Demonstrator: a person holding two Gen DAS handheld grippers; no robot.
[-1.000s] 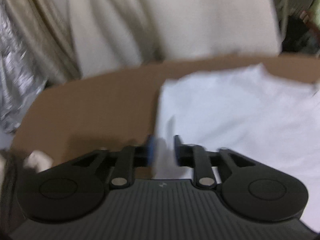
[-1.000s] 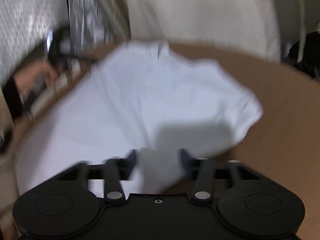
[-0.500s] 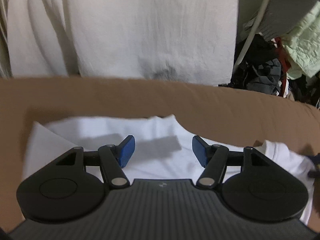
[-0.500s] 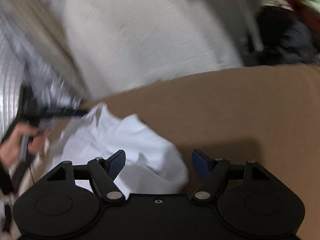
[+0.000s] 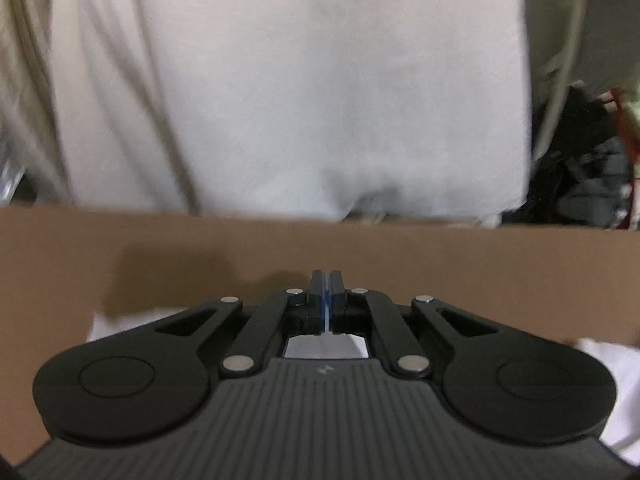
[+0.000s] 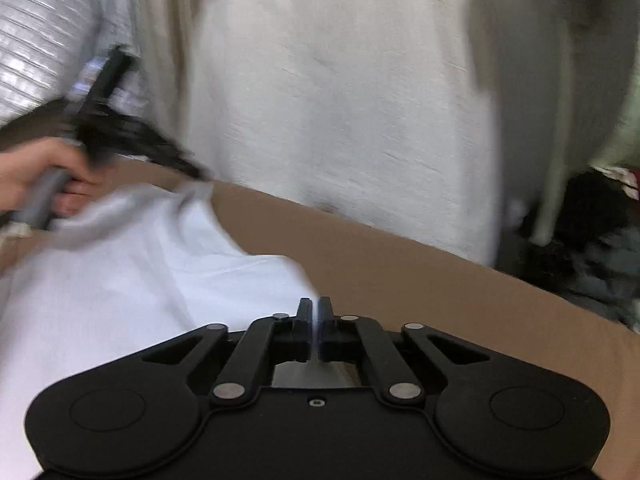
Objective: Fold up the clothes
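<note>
The right hand-held gripper (image 6: 315, 322) has its jaws drawn nearly together with a thin pale strip of cloth showing between them, so it reads as pinching an edge of the white garment (image 6: 152, 276). From this hand-held gripper the cloth spreads away to its left and forward-left over the brown worktop (image 6: 420, 276), with bare worktop ahead and to its right. At the far left end of that spread, the left hand-held gripper (image 6: 120, 136) is blurred in this view, with the hand (image 6: 36, 176) on its handle, and it seems to carry the opposite edge lifted a little off the surface. In the left wrist view the left hand-held gripper (image 5: 327, 300) is likewise drawn tight on a sliver of white garment (image 5: 326, 346), which shows beneath and behind its jaws and peeks out at both lower corners; ahead of it lies only bare worktop (image 5: 480, 272), backed by a pale hanging cloth (image 5: 300, 80). Judging from this, the garment's long axis runs between the two grips, each holding one end, so the next fold likely turns on carrying both held edges together across the cloth. Neither hand is clearly nearer the bulk of it.
</note>
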